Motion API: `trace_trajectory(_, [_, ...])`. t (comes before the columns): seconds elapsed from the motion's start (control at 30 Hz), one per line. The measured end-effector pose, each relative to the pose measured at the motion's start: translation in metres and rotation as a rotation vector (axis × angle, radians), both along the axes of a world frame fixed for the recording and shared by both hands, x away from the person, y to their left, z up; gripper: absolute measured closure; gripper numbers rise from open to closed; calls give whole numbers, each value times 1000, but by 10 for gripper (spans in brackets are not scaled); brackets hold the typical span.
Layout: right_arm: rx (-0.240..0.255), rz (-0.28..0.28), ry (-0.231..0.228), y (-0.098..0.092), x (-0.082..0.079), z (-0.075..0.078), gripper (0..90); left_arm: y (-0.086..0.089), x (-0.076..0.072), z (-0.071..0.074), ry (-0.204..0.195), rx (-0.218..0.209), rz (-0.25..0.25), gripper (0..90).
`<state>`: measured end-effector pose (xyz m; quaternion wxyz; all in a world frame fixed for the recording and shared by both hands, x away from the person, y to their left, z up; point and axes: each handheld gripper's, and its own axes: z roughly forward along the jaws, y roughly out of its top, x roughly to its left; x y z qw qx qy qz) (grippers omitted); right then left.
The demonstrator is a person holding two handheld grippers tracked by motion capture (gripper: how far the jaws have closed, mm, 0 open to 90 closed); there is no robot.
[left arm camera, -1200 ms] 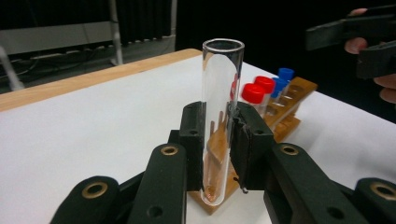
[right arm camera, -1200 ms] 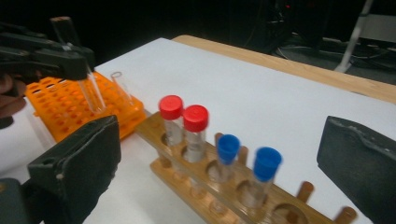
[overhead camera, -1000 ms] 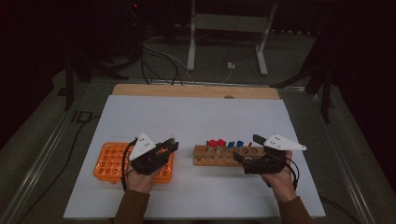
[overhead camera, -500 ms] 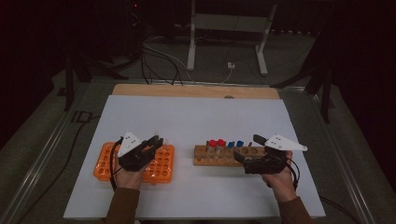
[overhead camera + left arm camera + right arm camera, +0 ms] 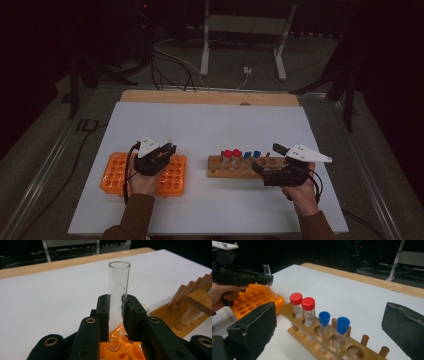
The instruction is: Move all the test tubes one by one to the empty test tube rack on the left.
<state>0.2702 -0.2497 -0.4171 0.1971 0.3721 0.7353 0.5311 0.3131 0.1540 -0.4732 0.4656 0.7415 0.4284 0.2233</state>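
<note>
Two hands reach in from the near edge of a white surface. At the left, the left tongs are clamped on an upright, uncapped glass test tube, its rounded bottom just above an orange tube rack. At the right, the right tongs gape wide and hold nothing, angled toward a wooden rack that carries two red-capped tubes beside two blue-capped tubes.
</note>
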Motion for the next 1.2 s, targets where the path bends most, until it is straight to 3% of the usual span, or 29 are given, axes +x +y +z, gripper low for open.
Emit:
trace_trajectory(0.47, [0,4,-8,1,-1,0,1,2,-3,0,42,38,-20,725])
trace_trajectory(1.0, [-9,8,-5,3,0,-1,2,-8,0,1,107,155,-15,770])
trace_trajectory(1.2, [-17,4,-12,3,-1,0,2,-6,1,-1,133,144,-10,769])
